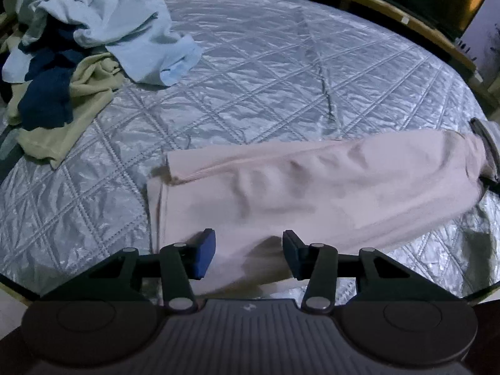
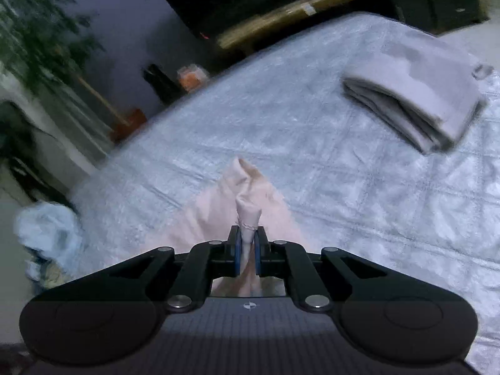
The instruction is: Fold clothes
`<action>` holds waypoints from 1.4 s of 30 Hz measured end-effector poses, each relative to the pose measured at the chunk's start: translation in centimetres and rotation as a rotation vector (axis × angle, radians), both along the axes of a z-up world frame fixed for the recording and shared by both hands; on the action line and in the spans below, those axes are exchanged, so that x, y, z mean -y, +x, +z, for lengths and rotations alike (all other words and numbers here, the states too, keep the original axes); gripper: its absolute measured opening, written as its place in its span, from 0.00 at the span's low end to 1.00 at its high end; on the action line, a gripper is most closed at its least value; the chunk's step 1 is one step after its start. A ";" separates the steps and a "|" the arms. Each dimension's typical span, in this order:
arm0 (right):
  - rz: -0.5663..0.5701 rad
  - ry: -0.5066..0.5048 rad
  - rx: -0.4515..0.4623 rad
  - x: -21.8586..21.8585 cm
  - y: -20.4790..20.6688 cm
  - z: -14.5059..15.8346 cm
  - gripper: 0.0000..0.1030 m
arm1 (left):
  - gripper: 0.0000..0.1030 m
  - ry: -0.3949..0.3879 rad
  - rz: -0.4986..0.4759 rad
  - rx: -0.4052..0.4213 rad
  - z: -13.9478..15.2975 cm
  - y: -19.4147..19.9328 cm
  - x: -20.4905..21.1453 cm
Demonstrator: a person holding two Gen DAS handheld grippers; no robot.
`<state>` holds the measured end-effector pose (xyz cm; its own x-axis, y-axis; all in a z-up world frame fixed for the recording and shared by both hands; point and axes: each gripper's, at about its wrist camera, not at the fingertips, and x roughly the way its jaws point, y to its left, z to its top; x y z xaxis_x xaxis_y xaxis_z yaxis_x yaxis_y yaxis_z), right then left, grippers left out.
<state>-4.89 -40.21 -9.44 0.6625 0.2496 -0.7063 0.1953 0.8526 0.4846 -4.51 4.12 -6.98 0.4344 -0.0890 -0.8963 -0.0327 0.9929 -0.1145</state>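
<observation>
Right tool (image 2: 247, 243) clamped on pink garment (image 1: 312, 187), left tool (image 1: 249, 251) apart above it; mid-fold, probably needing left grip.

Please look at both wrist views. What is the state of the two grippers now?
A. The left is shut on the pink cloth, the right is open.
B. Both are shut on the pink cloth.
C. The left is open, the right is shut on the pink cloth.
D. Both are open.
C: the left gripper has its fingers apart over the pink cloth, while the right gripper pinches a bunch of that cloth.
</observation>
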 end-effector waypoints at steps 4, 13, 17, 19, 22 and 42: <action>-0.001 -0.033 0.006 -0.9 0.0 0.2 0.10 | 0.42 0.044 -0.090 0.065 0.5 -0.3 2.4; 0.040 -0.133 0.009 -1.9 0.6 0.2 0.09 | 0.45 0.153 -0.350 0.245 1.9 -1.2 9.0; 0.079 -0.253 0.025 -3.2 0.6 0.4 0.09 | 0.45 0.191 -0.388 0.272 1.6 -0.7 10.5; 0.100 -0.316 0.033 -4.0 0.5 0.5 0.11 | 0.45 0.206 -0.374 0.264 1.0 -0.1 10.5; 0.131 -0.412 0.046 -5.1 0.5 0.7 0.14 | 0.61 0.228 -0.354 0.251 0.1 0.9 10.6; 0.412 -0.471 0.152 -9.0 0.4 2.6 0.19 | 0.66 0.262 -0.248 0.221 -1.6 2.6 10.0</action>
